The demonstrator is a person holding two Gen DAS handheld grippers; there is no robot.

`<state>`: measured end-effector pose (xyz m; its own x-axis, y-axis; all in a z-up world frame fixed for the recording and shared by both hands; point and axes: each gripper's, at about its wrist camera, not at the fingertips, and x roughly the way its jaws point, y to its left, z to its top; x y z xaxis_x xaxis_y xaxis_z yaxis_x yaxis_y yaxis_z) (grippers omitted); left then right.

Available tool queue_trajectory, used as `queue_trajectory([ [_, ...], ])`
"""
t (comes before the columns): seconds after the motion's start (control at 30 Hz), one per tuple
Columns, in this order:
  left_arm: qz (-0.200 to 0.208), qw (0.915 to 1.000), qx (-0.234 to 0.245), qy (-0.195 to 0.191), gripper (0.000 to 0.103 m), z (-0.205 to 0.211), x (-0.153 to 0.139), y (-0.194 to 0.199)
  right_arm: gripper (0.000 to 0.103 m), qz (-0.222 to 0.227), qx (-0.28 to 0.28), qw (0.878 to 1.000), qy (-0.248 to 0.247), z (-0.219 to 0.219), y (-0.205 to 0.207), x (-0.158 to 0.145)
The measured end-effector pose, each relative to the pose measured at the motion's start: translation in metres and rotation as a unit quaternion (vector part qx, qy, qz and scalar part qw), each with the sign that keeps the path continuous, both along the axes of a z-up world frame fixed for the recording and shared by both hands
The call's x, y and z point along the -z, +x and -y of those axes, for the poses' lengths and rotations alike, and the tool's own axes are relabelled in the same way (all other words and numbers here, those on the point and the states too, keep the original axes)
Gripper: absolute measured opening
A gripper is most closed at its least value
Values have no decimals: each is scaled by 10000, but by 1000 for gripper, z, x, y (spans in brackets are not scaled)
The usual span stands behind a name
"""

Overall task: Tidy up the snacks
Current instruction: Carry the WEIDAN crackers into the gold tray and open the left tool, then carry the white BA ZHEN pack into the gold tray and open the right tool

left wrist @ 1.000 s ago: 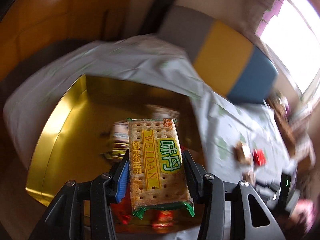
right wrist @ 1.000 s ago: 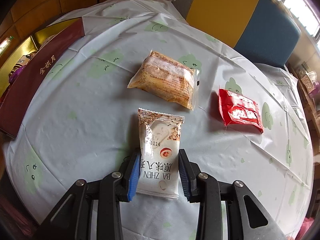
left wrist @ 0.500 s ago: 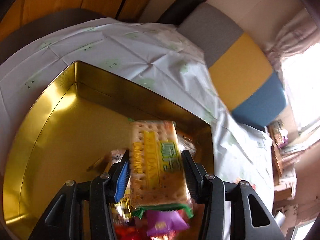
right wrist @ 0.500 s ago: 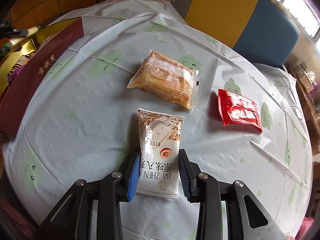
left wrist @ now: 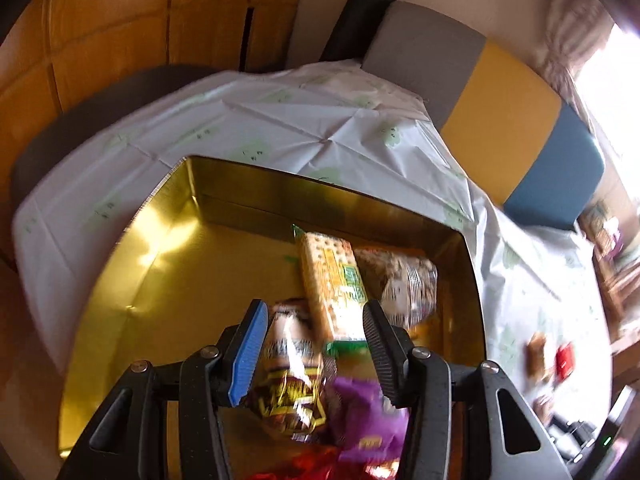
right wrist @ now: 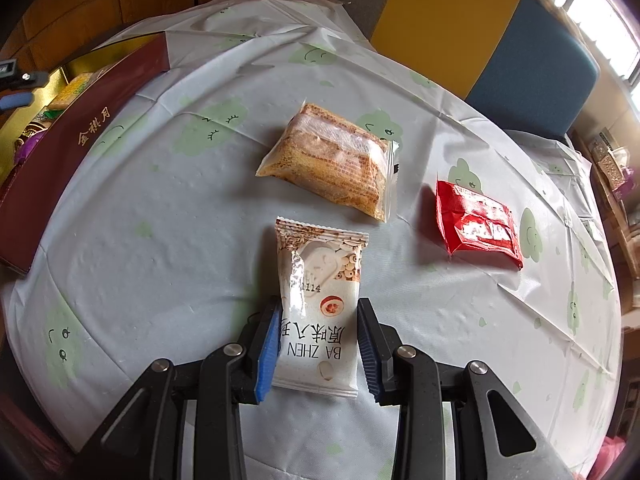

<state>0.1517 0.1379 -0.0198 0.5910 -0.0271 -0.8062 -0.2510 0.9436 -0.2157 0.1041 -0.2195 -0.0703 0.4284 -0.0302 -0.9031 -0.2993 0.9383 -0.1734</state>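
My left gripper (left wrist: pixel 314 344) hangs open over the gold tin (left wrist: pixel 160 260). The cracker pack (left wrist: pixel 332 280) lies free inside the tin, beyond the pads and touching neither. Beside it are a clear nut pack (left wrist: pixel 404 280), a brown-yellow pack (left wrist: pixel 288 384) and a purple pack (left wrist: pixel 364 412). My right gripper (right wrist: pixel 318 340) is shut on the near end of the white snack pack (right wrist: pixel 320 300), which lies flat on the tablecloth. The tin's maroon wall (right wrist: pixel 80 128) and the cracker pack (right wrist: pixel 74 88) show at the far left of the right wrist view.
A clear wafer pack (right wrist: pixel 332 168) and a red pack (right wrist: pixel 478 224) lie on the white tablecloth (right wrist: pixel 160 240) beyond the right gripper. A grey, yellow and blue chair back (right wrist: pixel 460 20) stands behind the table. Wooden panels line the wall on the left.
The left gripper let go of the cracker pack, which now lies in the tin, and it moved further in over the tin. The right gripper and its pack have not moved.
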Motion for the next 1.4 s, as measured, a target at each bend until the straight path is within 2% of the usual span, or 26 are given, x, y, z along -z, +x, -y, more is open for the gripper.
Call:
queue_trajectory([
  [0.5,243,9964,408,704,50,34,-14,-71,36,117,-82,9998,-138,-3,-2,-2],
  [1.4,208,9977,156,629,50,16,-2,-97,36,245,-93,9996,-56,-3,-9,-2],
])
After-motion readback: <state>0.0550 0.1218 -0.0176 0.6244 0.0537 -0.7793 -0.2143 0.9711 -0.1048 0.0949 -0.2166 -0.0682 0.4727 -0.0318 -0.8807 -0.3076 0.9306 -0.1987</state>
